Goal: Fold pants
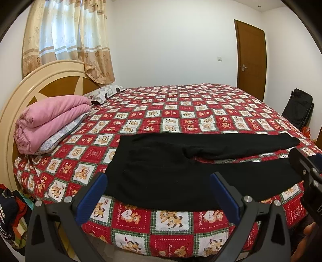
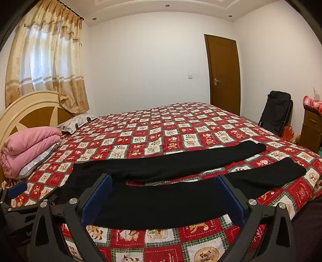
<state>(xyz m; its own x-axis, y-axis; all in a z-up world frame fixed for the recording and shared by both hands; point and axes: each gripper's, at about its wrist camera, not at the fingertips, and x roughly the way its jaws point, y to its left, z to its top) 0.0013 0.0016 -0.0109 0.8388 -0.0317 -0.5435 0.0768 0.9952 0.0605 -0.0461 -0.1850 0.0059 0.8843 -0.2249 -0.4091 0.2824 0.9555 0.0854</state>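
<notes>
L+R wrist cams | bed (image 1: pixel 177 104) near edge, low, facing door (image 2: pixel 223 74) | share approx. whole bed

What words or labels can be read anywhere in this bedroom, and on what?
None reads with certainty.
Red, white and green teddy-bear patchwork bedspread: cursive script on the red squares, too small and blurred to quote.
Flat-laid black pants: no label visible.
Folded pink quilt: no text.

**Bedroom with white walls and a curtained window**

A bed (image 2: pixel 181 125) with a red teddy-bear quilt fills the room, its cream and brown headboard (image 1: pixel 40 84) at left. Daylight glows through patterned beige curtains (image 1: pixel 68 36). A brown door (image 2: pixel 223 74) stands shut in the far wall, a black folded chair (image 2: pixel 276 110) near it. Recessed ceiling lights (image 2: pixel 166 5) are unlit.
</notes>
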